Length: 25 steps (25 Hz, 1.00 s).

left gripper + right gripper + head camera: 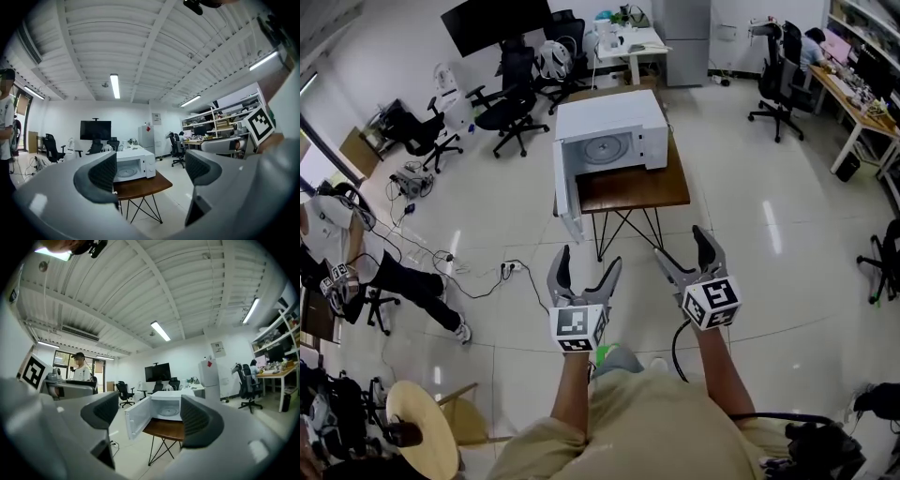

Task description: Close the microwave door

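Observation:
A white microwave stands on a small brown table. Its door hangs swung out to the left, showing the glass turntable inside. In the left gripper view the microwave shows between the jaws; in the right gripper view the microwave appears with its door open. My left gripper and right gripper are both open and empty, held side by side over the floor, well short of the table.
Several black office chairs stand behind the microwave, and a white desk sits at the back. Cables and a power strip lie on the floor to the left. A person stands at the far left. A round wooden stool is near my left side.

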### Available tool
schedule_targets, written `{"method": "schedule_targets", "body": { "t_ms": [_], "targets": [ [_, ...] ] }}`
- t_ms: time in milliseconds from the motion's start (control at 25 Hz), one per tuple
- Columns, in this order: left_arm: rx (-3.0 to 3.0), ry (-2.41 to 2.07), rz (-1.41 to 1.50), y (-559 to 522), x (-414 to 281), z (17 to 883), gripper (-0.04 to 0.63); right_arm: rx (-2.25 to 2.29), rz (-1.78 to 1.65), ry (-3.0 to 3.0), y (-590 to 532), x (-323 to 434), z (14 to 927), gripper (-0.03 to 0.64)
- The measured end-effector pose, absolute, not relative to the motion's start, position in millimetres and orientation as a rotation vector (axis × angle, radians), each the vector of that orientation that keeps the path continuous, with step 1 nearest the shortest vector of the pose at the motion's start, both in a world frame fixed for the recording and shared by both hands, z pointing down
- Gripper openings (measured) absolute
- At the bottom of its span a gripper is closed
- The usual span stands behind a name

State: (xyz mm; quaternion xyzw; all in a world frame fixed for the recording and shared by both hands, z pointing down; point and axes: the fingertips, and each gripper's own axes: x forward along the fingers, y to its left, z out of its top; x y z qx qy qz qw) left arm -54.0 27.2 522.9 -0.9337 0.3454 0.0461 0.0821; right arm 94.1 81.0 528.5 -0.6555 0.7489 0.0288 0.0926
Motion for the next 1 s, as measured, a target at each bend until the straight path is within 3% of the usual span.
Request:
{"method": "schedule_targets", "body": {
  "t_ms": [280, 1000],
  "targets": [
    [-2.793, 1.038, 0.153, -51, 7, 516, 0.462, -1.851, 0.087, 2.343, -5, 121, 530, 0.374],
    [-2.935, 0.877, 0.100, -318, -24, 522, 0.462, -1.800, 0.090, 2.363, -285, 81, 493, 0.370]
  ]
}}
